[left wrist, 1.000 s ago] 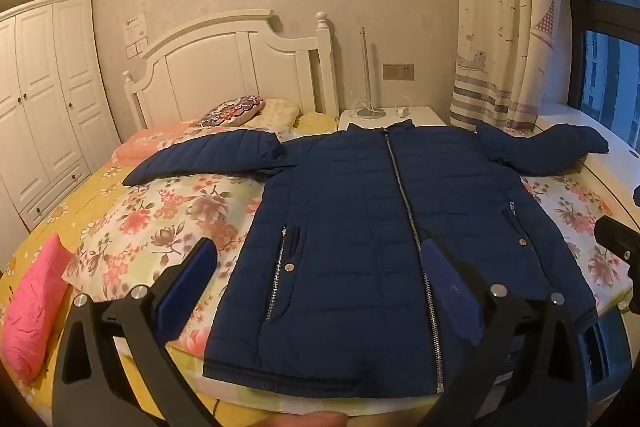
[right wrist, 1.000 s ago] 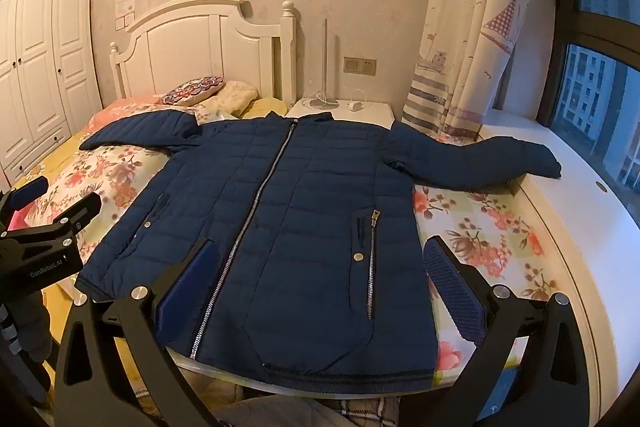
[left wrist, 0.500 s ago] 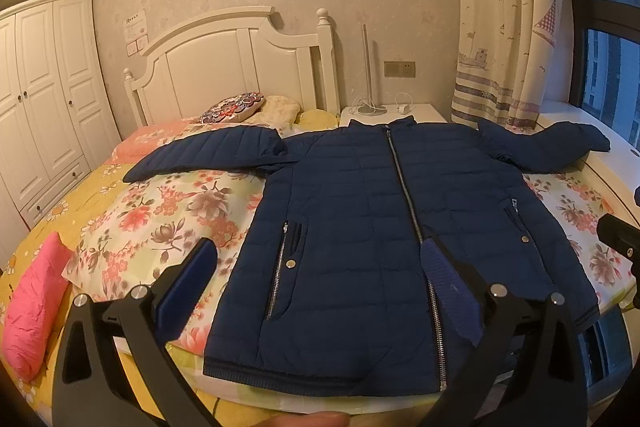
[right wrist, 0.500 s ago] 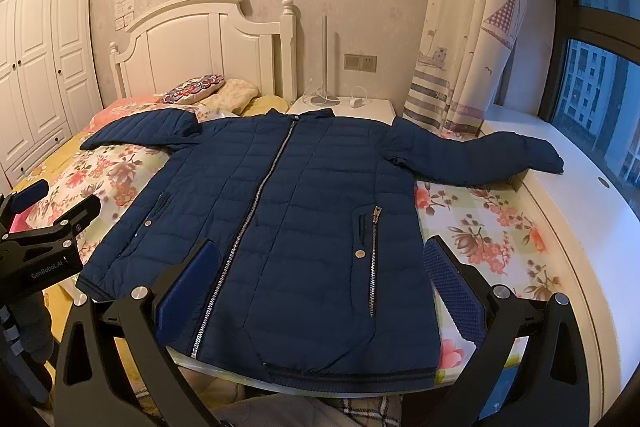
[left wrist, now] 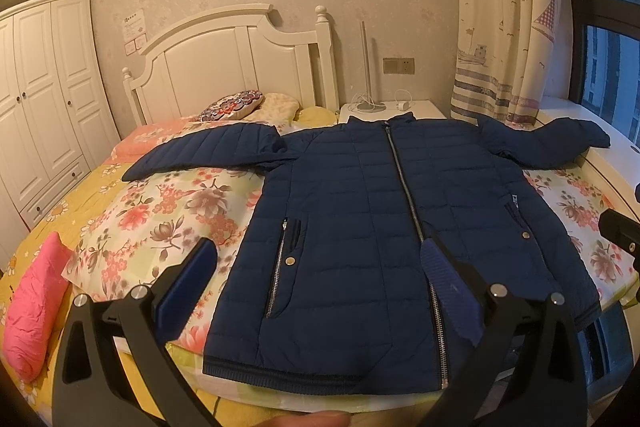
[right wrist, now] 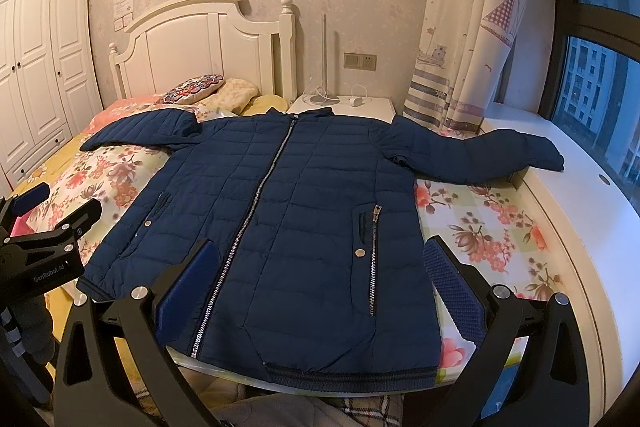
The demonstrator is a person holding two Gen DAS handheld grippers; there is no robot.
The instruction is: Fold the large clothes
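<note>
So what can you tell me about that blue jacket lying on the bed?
The jacket is a navy quilted puffer, seemingly of smooth synthetic fabric. It lies flat and face up on the floral bedspread, collar toward the headboard, hem at the near edge. The silver front zipper is closed. Each side has a zipped pocket with a snap. Both sleeves spread outward; the one toward the window reaches the white ledge. Neither pair of tongs touches it.

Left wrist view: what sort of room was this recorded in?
A home bedroom, most likely a child's: a bed with a white headboard, a white wardrobe, and a sailboat-print curtain by the window.
</note>
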